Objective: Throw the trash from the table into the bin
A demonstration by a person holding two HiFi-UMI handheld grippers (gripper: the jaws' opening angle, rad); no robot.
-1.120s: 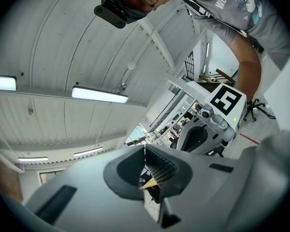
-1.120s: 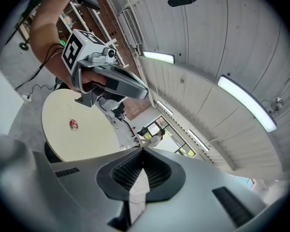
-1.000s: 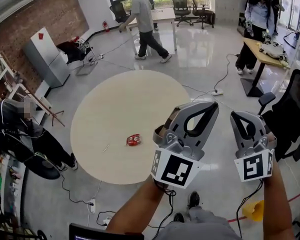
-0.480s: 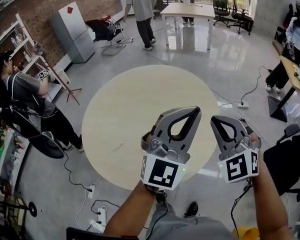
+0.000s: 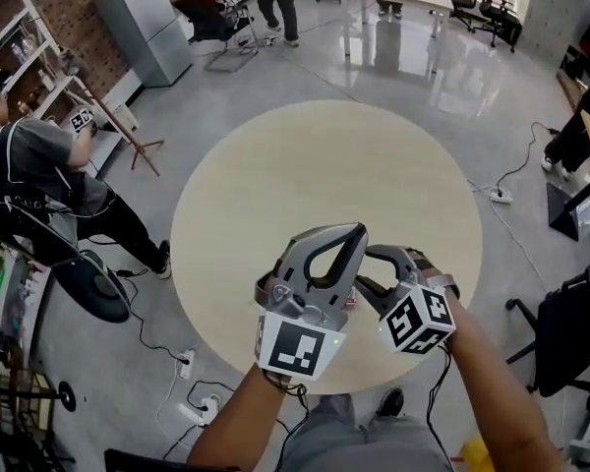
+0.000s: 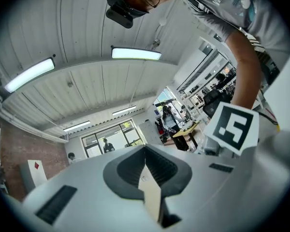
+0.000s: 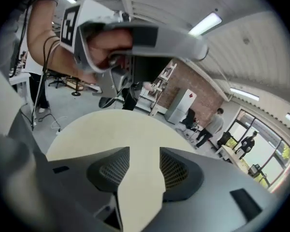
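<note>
1. While both tools hang over the near rim of the round table (image 5: 324, 165), the left hand-held gripper (image 5: 357, 232) has its jaws pressed together at the tips with nothing pinched; the right hand-held gripper (image 7: 144, 150) sits just beside it, jaws parted and opening, with only pale table top between them.
2. A sliver of red trash (image 5: 350, 301) lies on the table between the two, close to the near edge; most of it is hidden behind the left one, and neither tool grips it.
3. Beyond the jaws the pale top runs unbroken to the far rim, giving room across the whole far half.
4. Left of the table a seated person (image 5: 49, 180) and a dark chair base (image 5: 93, 298) stand near the rim; a floor socket strip (image 5: 184, 367) with its cables lies by the near-left edge.
5. Right of the table a second socket strip (image 5: 499, 196) trails a cable on the floor; an office chair (image 5: 570, 323) stands well apart from the rim.
6. Past the far rim lies open grey floor (image 5: 374, 67).
</note>
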